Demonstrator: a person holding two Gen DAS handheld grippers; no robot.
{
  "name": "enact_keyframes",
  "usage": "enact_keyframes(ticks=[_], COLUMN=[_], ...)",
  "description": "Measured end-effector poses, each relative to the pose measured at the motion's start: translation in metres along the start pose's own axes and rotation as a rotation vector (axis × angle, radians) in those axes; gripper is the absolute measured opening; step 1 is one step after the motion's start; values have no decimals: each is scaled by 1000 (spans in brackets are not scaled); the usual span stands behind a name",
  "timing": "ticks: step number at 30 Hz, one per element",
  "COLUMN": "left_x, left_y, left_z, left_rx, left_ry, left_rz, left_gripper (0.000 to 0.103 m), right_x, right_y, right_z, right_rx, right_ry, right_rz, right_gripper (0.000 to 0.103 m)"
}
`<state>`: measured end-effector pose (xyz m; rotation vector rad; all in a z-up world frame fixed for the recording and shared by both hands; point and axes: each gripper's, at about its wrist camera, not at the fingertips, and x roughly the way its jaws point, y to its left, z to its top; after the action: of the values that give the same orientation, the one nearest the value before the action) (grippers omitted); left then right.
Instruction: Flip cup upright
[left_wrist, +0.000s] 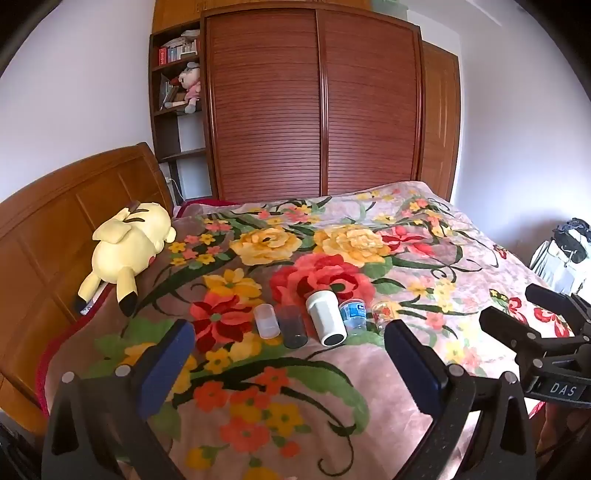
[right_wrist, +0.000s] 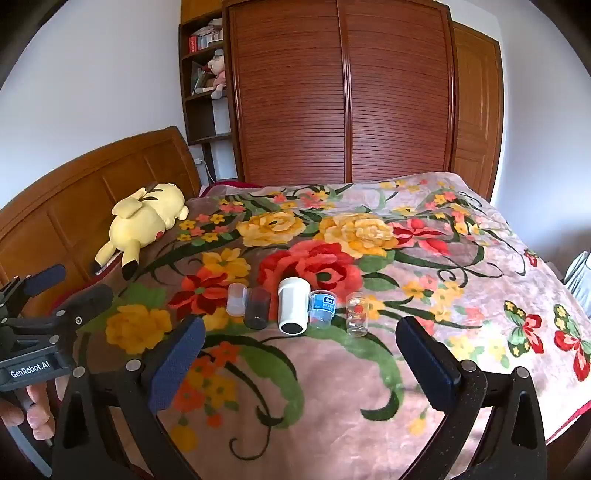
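Observation:
Several cups lie on their sides in a row on the floral blanket: a frosted clear cup, a dark smoky cup, a tall white cup, a small blue-labelled cup and a clear glass with a red print. The row also shows in the right wrist view, with the white cup in the middle and the printed glass at the right. My left gripper is open and empty, short of the row. My right gripper is open and empty, also short of it.
A yellow plush toy lies at the wooden headboard on the left. A slatted wooden wardrobe and a bookshelf stand behind the bed. The right gripper's body shows at the right edge of the left wrist view.

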<state>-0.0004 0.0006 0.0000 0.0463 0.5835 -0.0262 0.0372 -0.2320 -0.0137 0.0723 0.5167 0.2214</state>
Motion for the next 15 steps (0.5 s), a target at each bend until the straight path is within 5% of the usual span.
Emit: enact_keyframes(ticks=[15], left_x=[0], left_y=[1], left_z=[0], left_rx=[-6], left_ry=[0], left_rz=[-3], left_gripper=[103], right_x=[0], right_y=[3], right_z=[1], right_rx=[-14], right_ry=[9], right_rz=[-11], right_gripper=[103])
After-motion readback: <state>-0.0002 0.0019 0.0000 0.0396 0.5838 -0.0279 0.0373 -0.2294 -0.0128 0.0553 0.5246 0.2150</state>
